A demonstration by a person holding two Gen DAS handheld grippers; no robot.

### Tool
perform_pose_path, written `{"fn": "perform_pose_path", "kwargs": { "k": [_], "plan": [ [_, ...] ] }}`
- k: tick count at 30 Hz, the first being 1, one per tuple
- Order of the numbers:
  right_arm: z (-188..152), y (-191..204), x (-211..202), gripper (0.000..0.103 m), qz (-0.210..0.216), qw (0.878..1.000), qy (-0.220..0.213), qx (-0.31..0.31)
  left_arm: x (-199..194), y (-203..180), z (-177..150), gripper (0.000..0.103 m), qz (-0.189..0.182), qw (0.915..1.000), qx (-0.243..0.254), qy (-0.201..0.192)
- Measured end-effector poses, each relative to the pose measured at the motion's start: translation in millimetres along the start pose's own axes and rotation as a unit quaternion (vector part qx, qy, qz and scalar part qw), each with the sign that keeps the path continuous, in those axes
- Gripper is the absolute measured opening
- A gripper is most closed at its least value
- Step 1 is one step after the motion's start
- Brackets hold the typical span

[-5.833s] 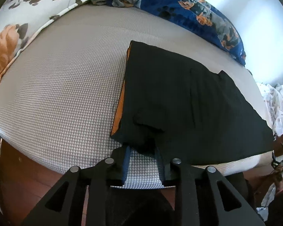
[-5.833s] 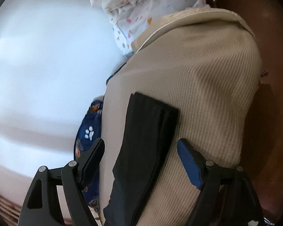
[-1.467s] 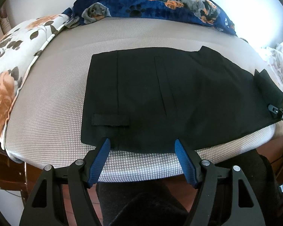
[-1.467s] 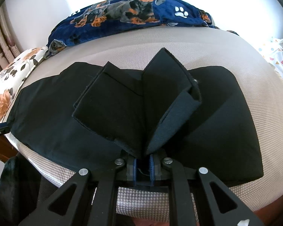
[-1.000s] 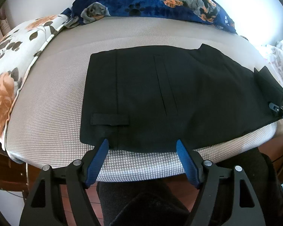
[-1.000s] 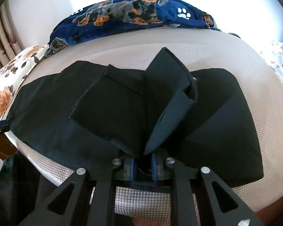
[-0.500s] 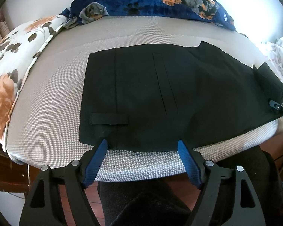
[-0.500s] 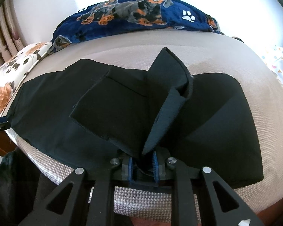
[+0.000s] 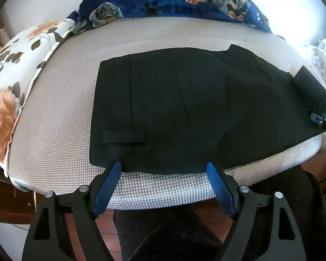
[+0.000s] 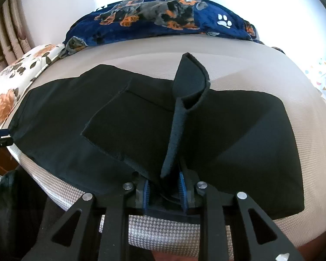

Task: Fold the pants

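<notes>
Black pants (image 9: 184,108) lie flat across the grey bed, waistband to the left with a belt loop (image 9: 123,136) near the front edge. My left gripper (image 9: 164,171) is open and empty, its blue pads straddling the near hem at the bed's front edge. My right gripper (image 10: 164,183) is shut on the pants' leg end (image 10: 184,100), which stands up from the jaws in a fold above the rest of the pants (image 10: 250,141). The right gripper's tip also shows at the far right of the left wrist view (image 9: 325,122).
The grey houndstooth mattress (image 9: 65,130) has a floral pillow (image 9: 8,82) at the left, a blue dog-print blanket (image 9: 173,2) along the back and a white spotted cloth (image 10: 323,80) at the right. The person's dark-clothed legs (image 9: 173,235) are just below the bed's front edge.
My right gripper has lifted the held leg end higher, and the fold has narrowed and stands more upright. My left gripper stays open and has drawn back slightly from the hem.
</notes>
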State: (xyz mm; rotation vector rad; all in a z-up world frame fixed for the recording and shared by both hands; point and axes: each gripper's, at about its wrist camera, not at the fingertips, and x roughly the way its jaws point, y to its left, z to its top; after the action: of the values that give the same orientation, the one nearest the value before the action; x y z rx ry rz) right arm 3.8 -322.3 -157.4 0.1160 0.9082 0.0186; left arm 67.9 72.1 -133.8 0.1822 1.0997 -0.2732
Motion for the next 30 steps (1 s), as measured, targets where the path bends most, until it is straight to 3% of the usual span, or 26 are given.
{"fn": "perform_pose_path", "kwargs": {
  "k": [5, 8, 13, 17, 20, 22, 24, 26, 27, 28, 30],
  "plan": [
    [-2, 6, 0, 0.03, 0.002, 1.0, -0.001, -0.014, 2, -1, 0, 0.082, 0.002, 1.0, 0.004, 0.001],
    [-3, 10, 1, 0.038, 0.007, 1.0, -0.001, -0.023, 2, -1, 0, 0.082, 0.002, 1.0, 0.003, 0.002],
    [-5, 16, 1, 0.064, 0.045, 0.999, 0.0, -0.026, 2, -2, 0, 0.082, 0.003, 1.0, 0.006, 0.002],
    [-6, 23, -1, 0.068, 0.067, 0.997, 0.0, -0.036, 2, -3, 0, 0.083, 0.004, 1.0, 0.007, 0.003],
    [-3, 20, -9, 0.068, 0.126, 0.992, 0.001, -0.023, 2, -3, 0, 0.083, 0.004, 1.0, 0.007, 0.003],
    [6, 0, -23, 0.067, 0.194, 0.981, -0.013, 0.022, 2, -2, 0, 0.083, 0.003, 1.0, 0.006, 0.003],
    [13, -34, -36, 0.067, 0.229, 0.968, -0.044, 0.09, 3, -2, 0, 0.083, 0.002, 1.0, 0.004, 0.004],
    [17, -75, -39, 0.056, 0.203, 0.964, -0.067, 0.156, 3, -2, 0, 0.083, 0.003, 1.0, 0.004, 0.005],
    [19, -96, -37, 0.025, 0.165, 0.967, -0.069, 0.181, 3, -2, 0, 0.083, 0.004, 1.0, 0.005, 0.005],
    [21, -119, -31, 0.006, 0.109, 0.972, -0.057, 0.202, 3, -2, 0, 0.083, 0.004, 1.0, 0.006, 0.004],
    [19, -155, -18, 0.006, 0.068, 0.965, -0.043, 0.249, 3, -2, 0, 0.083, 0.005, 0.9999, 0.007, 0.005]
  ]
}}
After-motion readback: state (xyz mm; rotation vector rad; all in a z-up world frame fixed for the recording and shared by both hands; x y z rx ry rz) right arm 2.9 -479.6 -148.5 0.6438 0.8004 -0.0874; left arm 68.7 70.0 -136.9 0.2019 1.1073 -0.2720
